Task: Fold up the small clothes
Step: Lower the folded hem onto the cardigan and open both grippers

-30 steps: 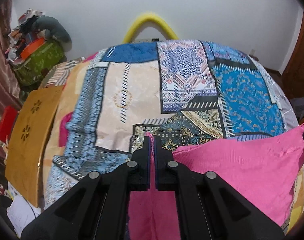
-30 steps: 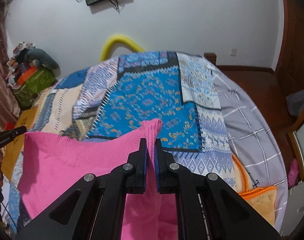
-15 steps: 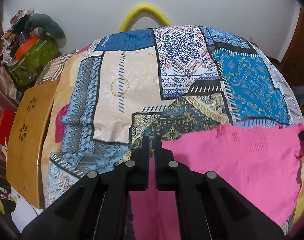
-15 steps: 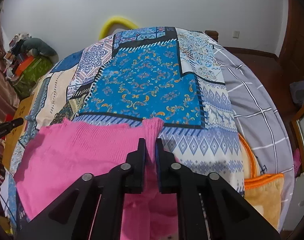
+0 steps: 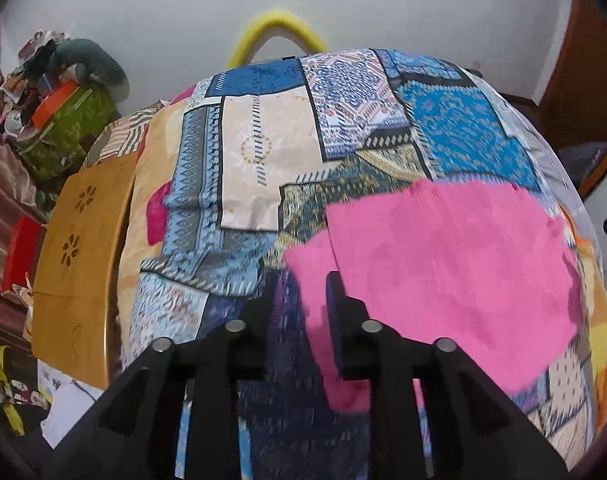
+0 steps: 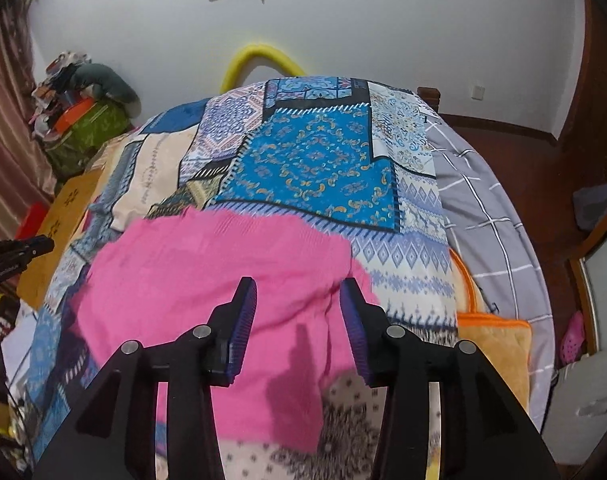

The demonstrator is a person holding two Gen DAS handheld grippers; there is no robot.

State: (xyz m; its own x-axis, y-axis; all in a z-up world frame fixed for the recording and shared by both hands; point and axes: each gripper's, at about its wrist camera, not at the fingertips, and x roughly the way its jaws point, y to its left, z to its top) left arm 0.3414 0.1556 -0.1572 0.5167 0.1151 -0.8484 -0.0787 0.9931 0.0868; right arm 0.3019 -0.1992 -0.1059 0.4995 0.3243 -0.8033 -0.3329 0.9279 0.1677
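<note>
My left gripper (image 5: 299,292) sat at the bottom centre of the left cam, jaws apart w/ nothing pinched; the near corner of the pink garment (image 5: 443,264) showed in the gap between the fingers. My right gripper (image 6: 297,300) filled the bottom centre of the right cam, jaws spread wide, also holding nothing, hovering over the same pink garment (image 6: 207,280).

The garment lay spread on the patchwork bedspread (image 5: 263,148): centre-right in the left cam, centre-left in the right cam. Edges looked blurred in both views, so I couldn't tell the exact folds.

In the right cam the tip of the left gripper (image 6: 23,250) poked in at the left edge, beside the garment's left side. To the right of the garment an orange cushion (image 6: 491,344) lay on the bed, w/ a grey checked sheet (image 6: 491,208) beyond it.

In the left cam a wooden board (image 5: 79,256) leaned along the bed's left side. Further back, upper left, sat a green bag (image 5: 69,132) piled w/ clutter. Farthest off, a yellow foam arch (image 5: 277,26) rose behind the bed against the white wall (image 5: 403,0), top centre.
</note>
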